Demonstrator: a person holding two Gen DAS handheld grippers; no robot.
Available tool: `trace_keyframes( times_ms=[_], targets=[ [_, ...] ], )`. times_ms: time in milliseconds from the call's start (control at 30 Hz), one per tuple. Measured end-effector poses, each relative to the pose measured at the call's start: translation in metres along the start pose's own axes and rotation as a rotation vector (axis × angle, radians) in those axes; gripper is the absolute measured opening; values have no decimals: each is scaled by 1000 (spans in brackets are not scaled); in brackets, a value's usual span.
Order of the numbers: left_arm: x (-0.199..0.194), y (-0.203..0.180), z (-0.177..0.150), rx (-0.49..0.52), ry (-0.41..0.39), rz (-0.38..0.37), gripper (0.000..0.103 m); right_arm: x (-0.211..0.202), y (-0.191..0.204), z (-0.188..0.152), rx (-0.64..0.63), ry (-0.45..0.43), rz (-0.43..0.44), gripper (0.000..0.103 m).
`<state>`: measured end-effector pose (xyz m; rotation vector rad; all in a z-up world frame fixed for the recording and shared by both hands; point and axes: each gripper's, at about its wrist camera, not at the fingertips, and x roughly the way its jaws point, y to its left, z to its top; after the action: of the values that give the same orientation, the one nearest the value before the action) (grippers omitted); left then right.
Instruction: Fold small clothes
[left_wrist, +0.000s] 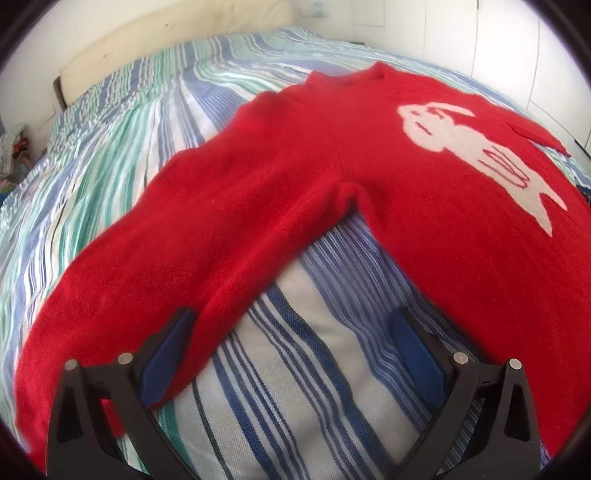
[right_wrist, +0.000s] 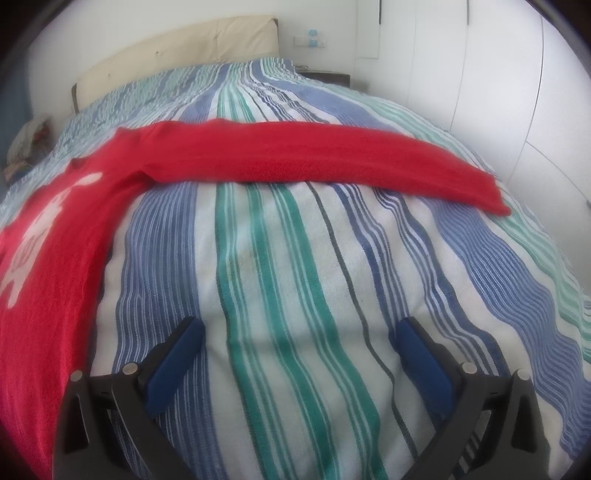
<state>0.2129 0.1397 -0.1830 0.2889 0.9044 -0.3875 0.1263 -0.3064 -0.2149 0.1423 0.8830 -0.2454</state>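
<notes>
Lying flat on striped bedspread (right_wrist: 295, 258), red sweater (left_wrist: 295, 166), sleeve beside released left gripper (left_wrist: 291, 350), right gripper (right_wrist: 299, 354) released

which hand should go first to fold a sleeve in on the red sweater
Left, probably. The left hand-held gripper hangs open right at a sleeve of the red sweater. The right hand-held gripper is open over bare bedspread.
</notes>
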Motion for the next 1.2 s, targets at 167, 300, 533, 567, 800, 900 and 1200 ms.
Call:
trace_keyframes(
  times_ms=[167,300,533,567,800,900,1200],
  targets=[
    [0,0,0,0,0,0,103,5,4,3,-8,5,-16,103],
    [0,0,0,0,0,0,103,6,6,4,-11,6,-20,103],
    [0,0,0,0,1,1,103,6,7,3,-12,2,-26,103],
    [0,0,0,0,1,1,103,6,7,3,-12,2,-26,103],
    [0,0,0,0,1,1,103,6,7,3,-13,1,-27,103],
    [0,0,0,0,1,1,103,5,8,3,-13,1,-28,103],
    [0,0,0,0,2,2,103,5,7,3,-13,1,-27,103]
  ],
)
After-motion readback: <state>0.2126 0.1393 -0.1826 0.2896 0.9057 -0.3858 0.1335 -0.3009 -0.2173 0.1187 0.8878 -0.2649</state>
